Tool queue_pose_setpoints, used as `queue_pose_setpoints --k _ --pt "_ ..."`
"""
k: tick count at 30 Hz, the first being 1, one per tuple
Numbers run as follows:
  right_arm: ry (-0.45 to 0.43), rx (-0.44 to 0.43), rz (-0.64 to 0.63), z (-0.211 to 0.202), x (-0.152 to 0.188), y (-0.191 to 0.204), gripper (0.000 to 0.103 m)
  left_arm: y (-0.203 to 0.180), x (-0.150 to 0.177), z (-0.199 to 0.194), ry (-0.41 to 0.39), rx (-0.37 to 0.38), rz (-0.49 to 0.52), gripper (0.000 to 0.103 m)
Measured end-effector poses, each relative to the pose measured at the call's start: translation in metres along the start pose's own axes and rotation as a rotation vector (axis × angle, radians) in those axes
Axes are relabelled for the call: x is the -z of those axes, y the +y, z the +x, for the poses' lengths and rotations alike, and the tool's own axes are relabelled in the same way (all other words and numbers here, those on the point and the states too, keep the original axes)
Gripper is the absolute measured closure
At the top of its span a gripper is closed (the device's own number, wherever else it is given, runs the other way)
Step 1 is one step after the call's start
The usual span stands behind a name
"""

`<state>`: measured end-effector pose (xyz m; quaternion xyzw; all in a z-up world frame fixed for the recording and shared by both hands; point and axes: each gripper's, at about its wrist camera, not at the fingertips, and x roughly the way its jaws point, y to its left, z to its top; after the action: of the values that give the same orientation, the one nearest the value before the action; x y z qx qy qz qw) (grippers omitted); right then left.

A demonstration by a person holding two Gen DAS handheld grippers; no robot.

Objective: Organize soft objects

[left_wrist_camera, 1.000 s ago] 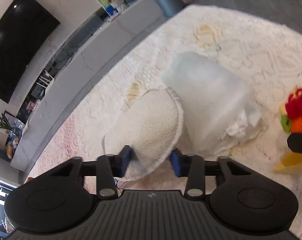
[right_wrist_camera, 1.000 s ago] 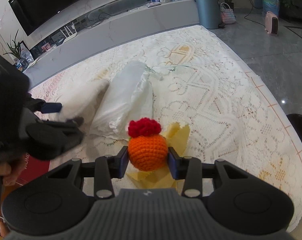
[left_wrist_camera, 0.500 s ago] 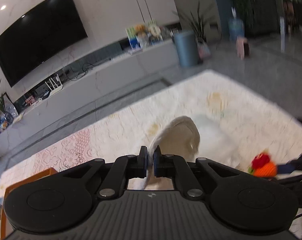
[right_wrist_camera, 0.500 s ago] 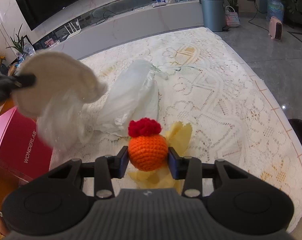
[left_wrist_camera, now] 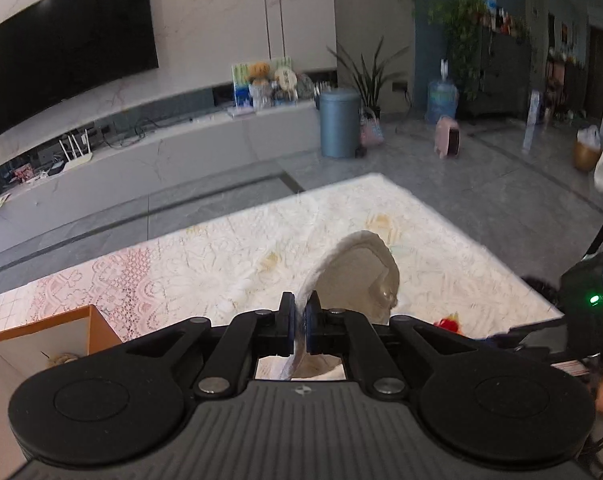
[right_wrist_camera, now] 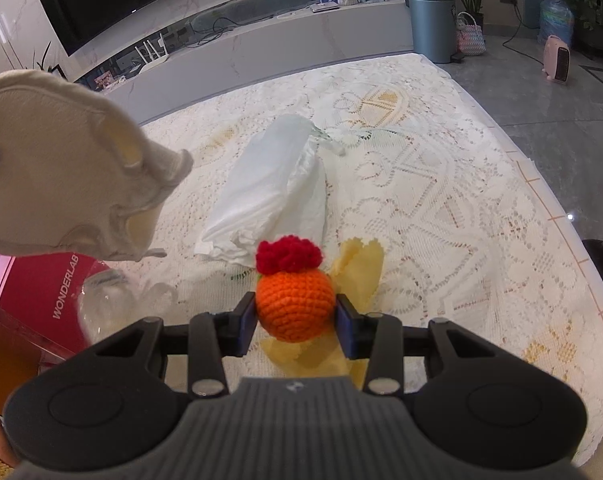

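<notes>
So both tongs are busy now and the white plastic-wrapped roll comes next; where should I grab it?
Take the white plastic-wrapped roll across its middle, coming down from above with the jaws spanning its narrow width. It lies flat and long on the lace cloth, pointing away; its near end looks loose and crumpled, likely a poorer hold.

Crocheted ball point(right_wrist_camera: 295, 308): matt orange yarn, knobbly, red tuft. Pad point(right_wrist_camera: 57, 168): cream cloth, soft, stitched rim. Bag point(right_wrist_camera: 273, 188): white crinkled plastic, slight sheen. Tablecloth point(right_wrist_camera: 441, 200): cream lace, rough openwork. Box point(right_wrist_camera: 33, 292): glossy red card.
</notes>
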<state>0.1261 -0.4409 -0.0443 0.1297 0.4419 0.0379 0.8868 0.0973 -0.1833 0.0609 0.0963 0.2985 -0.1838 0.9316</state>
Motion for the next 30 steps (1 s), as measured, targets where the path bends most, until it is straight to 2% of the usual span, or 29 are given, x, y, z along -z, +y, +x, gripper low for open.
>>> queue_pose_setpoints --k 4,7,12,17,20,24,27,30 --pt "-0.029 -0.007 0.014 -0.006 -0.002 -0.002 0.062 0.000 0.000 -0.024 -0.080 -0.019 0.013 0.098" --pt "-0.064 -0.033 0.010 -0.016 -0.003 0.001 0.062 -0.004 -0.003 -0.031 -0.104 -0.028 0.040 0.098" --pt "-0.083 -0.065 0.003 -0.022 -0.003 0.007 0.062 -0.002 -0.009 -0.035 -0.111 -0.002 -0.007 0.098" --pt "-0.071 -0.056 0.004 -0.020 -0.001 0.005 0.062 0.004 -0.008 -0.045 -0.202 -0.026 -0.018 0.098" --pt "-0.071 -0.071 0.005 -0.019 -0.002 0.005 0.062 0.003 -0.009 -0.042 -0.187 -0.077 0.004 0.098" --pt "-0.088 -0.116 0.039 -0.022 -0.003 0.003 0.062 0.014 -0.005 -0.037 -0.144 -0.057 -0.047 0.098" --pt "-0.097 -0.200 0.107 -0.023 -0.003 -0.005 0.062 0.022 -0.002 -0.035 -0.132 -0.040 -0.080 0.098" --pt "-0.106 -0.239 0.140 -0.025 -0.004 -0.007 0.062 0.030 0.001 -0.032 -0.120 -0.027 -0.108 0.098"
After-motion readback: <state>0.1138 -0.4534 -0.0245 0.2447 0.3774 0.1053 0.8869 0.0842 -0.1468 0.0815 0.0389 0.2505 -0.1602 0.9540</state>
